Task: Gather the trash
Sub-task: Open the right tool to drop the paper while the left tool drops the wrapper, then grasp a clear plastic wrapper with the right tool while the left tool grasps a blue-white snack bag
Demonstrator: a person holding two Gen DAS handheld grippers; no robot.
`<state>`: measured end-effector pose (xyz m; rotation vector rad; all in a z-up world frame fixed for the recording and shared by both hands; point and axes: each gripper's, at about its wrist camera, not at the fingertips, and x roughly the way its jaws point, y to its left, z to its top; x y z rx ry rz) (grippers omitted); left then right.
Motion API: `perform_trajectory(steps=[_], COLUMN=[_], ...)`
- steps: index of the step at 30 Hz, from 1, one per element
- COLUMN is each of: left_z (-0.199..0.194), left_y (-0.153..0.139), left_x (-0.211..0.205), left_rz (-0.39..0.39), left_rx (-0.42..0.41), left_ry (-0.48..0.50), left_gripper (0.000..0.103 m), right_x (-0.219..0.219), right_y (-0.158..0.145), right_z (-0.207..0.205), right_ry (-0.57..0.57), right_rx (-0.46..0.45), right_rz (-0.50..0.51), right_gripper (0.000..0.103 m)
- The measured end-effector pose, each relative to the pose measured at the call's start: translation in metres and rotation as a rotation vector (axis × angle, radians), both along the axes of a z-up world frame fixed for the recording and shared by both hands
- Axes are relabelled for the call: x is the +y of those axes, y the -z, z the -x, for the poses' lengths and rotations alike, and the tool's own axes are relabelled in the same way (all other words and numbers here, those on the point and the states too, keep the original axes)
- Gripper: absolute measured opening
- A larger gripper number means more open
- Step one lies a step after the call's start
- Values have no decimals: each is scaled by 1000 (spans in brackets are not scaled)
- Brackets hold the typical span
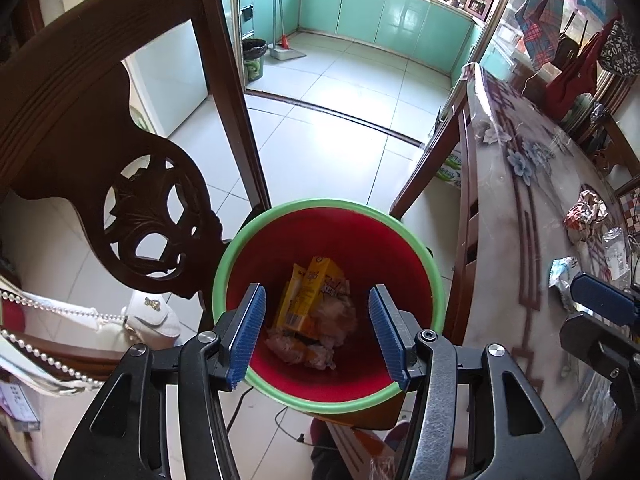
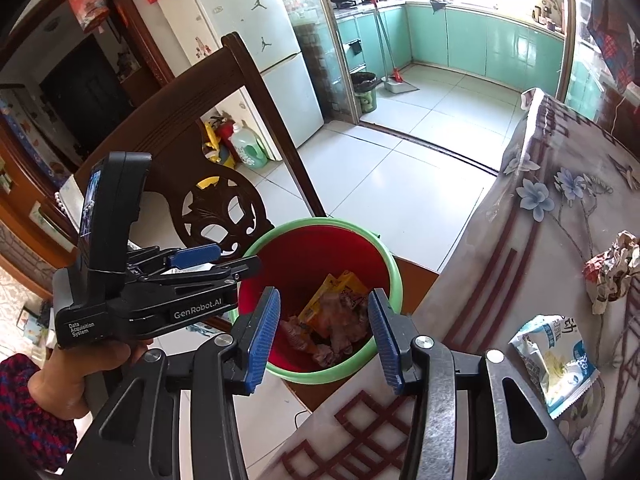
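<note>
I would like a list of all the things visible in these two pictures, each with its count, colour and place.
bin: one, red inside with green rim, on floor beside table
trash in bin: a pile, yellow packets and crumpled wrappers, at bin bottom
table: one, floral cover, right side
snack bag: one, white-blue, on table
crumpled wrapper: one, red-white, on table
chair: one, dark wood, left of bin
left gripper: open, empty, above bin
right gripper: open, empty, above bin

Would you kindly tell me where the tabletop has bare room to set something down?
The table is bare along its far end, from the corner nearest the kitchen down past the flower print, and along its edge beside the red bin. It is crowded further right, around the crumpled wrapper and the white-blue snack packet.
</note>
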<state>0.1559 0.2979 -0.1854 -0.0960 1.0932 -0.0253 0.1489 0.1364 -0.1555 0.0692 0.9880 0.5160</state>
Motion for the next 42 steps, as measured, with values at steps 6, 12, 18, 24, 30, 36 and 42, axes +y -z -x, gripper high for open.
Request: perform_trajectory(steps=[6, 12, 18, 24, 30, 36, 42], left_z=[14, 43, 76, 111, 135, 122, 77], left_y=[-4, -20, -34, -43, -44, -40, -30], left_x=[-4, -32, -79, -134, -202, -243, -266], left_rz=[19, -8, 29, 103, 112, 140, 120], left_rx=[-10, -54, -61, -57, -53, -46, -57], left_ry=[-7, 80, 165, 186, 270, 247, 178], left_gripper=[59, 59, 59, 60, 62, 67, 71], right_x=[-27, -87, -179, -287, -355, -380, -407], right_y=[-5, 0, 15, 31, 57, 91, 88], right_z=[27, 74, 125, 172, 207, 219, 208], right_ry=[24, 105, 189, 287, 325, 334, 402], right_rx=[-8, -7, 43, 143, 229, 275, 273], right_rz=[4, 73, 285, 406, 408, 372, 308], right_gripper=[49, 49, 49, 49, 49, 49, 5])
